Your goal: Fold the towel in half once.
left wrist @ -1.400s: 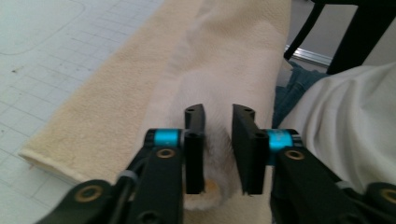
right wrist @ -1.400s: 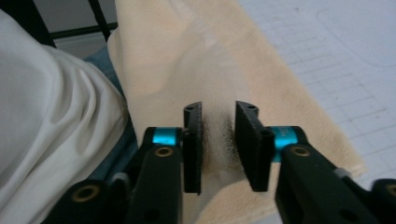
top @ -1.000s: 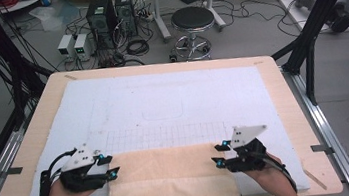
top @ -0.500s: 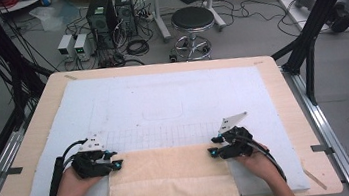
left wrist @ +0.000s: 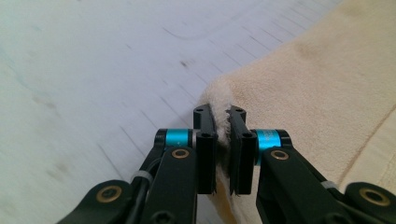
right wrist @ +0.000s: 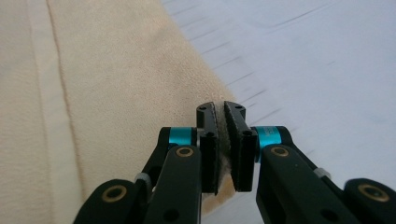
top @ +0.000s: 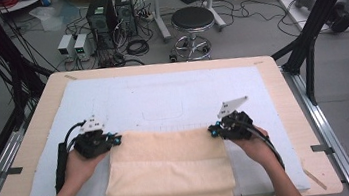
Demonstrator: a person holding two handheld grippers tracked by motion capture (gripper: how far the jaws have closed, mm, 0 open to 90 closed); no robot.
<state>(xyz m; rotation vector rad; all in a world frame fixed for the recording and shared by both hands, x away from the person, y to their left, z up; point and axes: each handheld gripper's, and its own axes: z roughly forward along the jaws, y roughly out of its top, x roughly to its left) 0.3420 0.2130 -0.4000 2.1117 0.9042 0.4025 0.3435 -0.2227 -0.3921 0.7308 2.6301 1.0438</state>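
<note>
The cream towel (top: 169, 171) is spread over the near middle of the white mat (top: 172, 95), its near edge hanging past the table's (top: 282, 90) front. Its far left corner is pinched by the left gripper (top: 116, 139), jaws just closed tight on the cloth. The far right corner is clamped the same way by the right gripper (top: 212, 131), its jaws likewise just closed, fabric squeezed between them.
</note>
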